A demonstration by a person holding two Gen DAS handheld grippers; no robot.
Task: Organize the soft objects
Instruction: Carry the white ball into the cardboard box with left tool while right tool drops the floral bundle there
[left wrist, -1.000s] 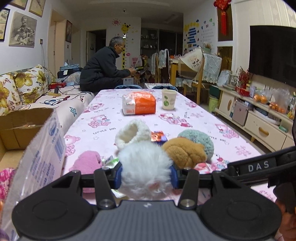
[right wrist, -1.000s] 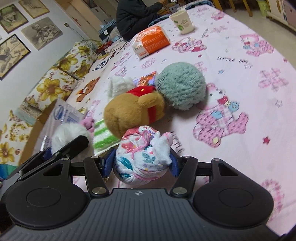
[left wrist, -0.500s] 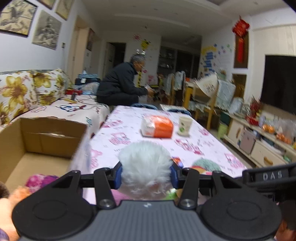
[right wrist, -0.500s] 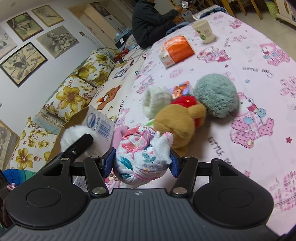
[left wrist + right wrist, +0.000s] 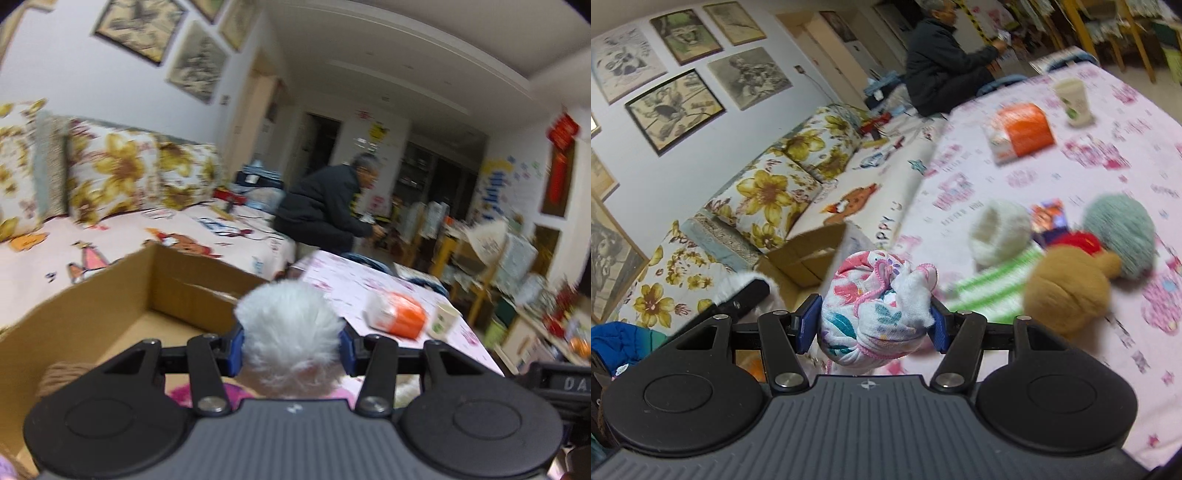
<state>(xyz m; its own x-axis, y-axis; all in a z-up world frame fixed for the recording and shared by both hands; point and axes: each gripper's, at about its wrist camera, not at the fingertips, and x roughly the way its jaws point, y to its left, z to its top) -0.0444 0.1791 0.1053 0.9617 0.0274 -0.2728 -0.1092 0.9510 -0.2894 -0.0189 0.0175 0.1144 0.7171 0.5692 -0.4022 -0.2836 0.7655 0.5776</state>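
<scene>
Left gripper (image 5: 291, 341) black with blue pads, jaws clamped on a fluffy white fur ball (image 5: 290, 326), pointing slightly below level, right gripper (image 5: 873, 325) likewise black, blue-padded, jaws wider, gripping a floral-print cloth bundle (image 5: 877, 308)

Pink-print table (image 5: 1108, 155), w/ cup (image 5: 1073, 101), orange pack (image 5: 1021, 133), 3 plush toys (image 5: 1067, 288)

A fluffy white pompom (image 5: 290, 325) is seen clamped between blue pads, above an open cardboard box (image 5: 110, 291). A balled floral cloth bundle (image 5: 875, 306) with pink trim is likewise pinched. On the pink tablecloth a cream knitted hat (image 5: 999, 230), a teal woolly ball (image 5: 1121, 232) and a brown plush bear (image 5: 1067, 288) are clustered, touching.
</scene>
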